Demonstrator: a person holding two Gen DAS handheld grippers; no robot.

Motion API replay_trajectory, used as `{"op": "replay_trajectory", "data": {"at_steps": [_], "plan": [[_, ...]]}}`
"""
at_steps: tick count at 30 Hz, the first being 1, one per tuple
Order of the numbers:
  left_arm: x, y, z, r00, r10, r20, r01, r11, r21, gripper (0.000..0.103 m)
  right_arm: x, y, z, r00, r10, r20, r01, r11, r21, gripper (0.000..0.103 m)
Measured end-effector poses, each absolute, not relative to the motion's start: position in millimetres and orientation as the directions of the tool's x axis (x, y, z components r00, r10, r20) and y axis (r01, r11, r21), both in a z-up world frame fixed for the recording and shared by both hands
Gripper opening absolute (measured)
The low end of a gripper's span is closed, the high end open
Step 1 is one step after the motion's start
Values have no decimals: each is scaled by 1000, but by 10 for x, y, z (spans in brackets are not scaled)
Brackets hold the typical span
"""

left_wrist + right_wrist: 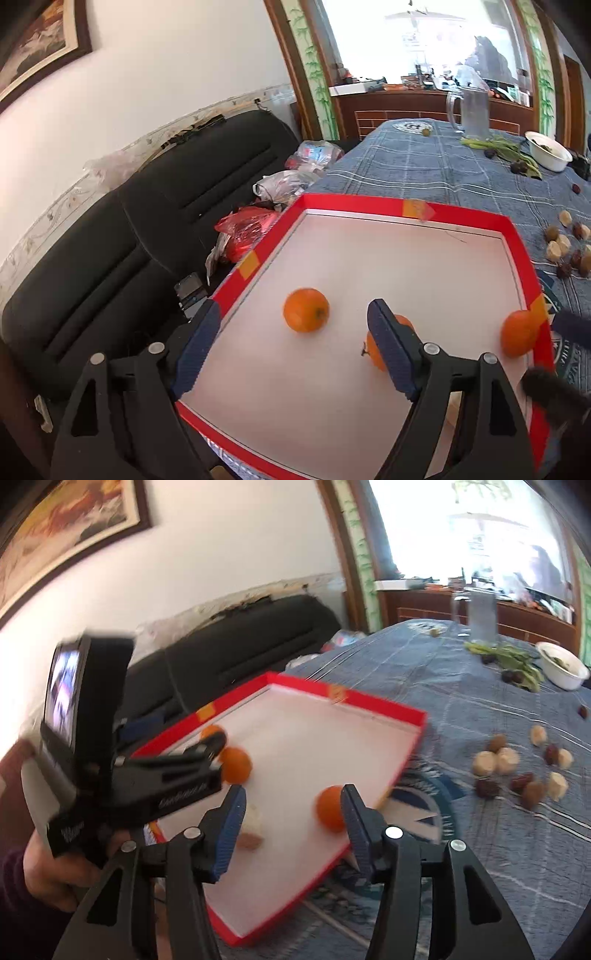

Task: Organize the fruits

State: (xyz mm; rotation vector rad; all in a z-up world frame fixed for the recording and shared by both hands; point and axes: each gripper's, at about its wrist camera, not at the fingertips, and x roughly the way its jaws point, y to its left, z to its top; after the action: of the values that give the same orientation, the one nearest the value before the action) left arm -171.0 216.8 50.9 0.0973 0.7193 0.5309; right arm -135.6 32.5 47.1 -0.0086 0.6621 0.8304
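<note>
We hold our left gripper (291,325) over the near left part of the red tray (354,205), its fingers spread wide with nothing between them but the white tray floor. One orange (306,310) lies free on that floor at the centre of the left wrist frame, ahead of the gap and apart from both pads. A second orange (373,350) sits partly hidden behind the right finger; we cannot tell if they touch. A third orange (519,332) rests against the tray's right rim.

In the right wrist frame our right gripper (293,806) stands partly open low in the picture, over the tray's near edge. That third orange (330,806) sits just beside the right finger, not clamped. A pale lump (253,825) lies by the left finger.

A hand (48,871) at lower left carries the left gripper. Loose nuts (517,771) are scattered on the blue cloth (443,686) at right.
</note>
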Motion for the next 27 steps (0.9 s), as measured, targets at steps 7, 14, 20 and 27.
{"op": "replay_trajectory", "data": {"at_steps": [7,14,20,27], "plan": [[-1665,1812,552,659,469,-588,-362,883,299,91,-1082,-244,539,568,630,-530,-572,765,297,56],[-1602,1384,602,699,382,-604,-234,921,311,92,-829,-908,524,624,554,-551,-457,831,317,61],[-1541,1103,697,721,259,-642,-113,959,261,92,-560,-1375,394,630,452,-632,-367,890,270,61],[-1441,801,673,705,136,-695,9,980,201,92,-432,-1298,245,577,416,-703,-385,897,215,50]]}}
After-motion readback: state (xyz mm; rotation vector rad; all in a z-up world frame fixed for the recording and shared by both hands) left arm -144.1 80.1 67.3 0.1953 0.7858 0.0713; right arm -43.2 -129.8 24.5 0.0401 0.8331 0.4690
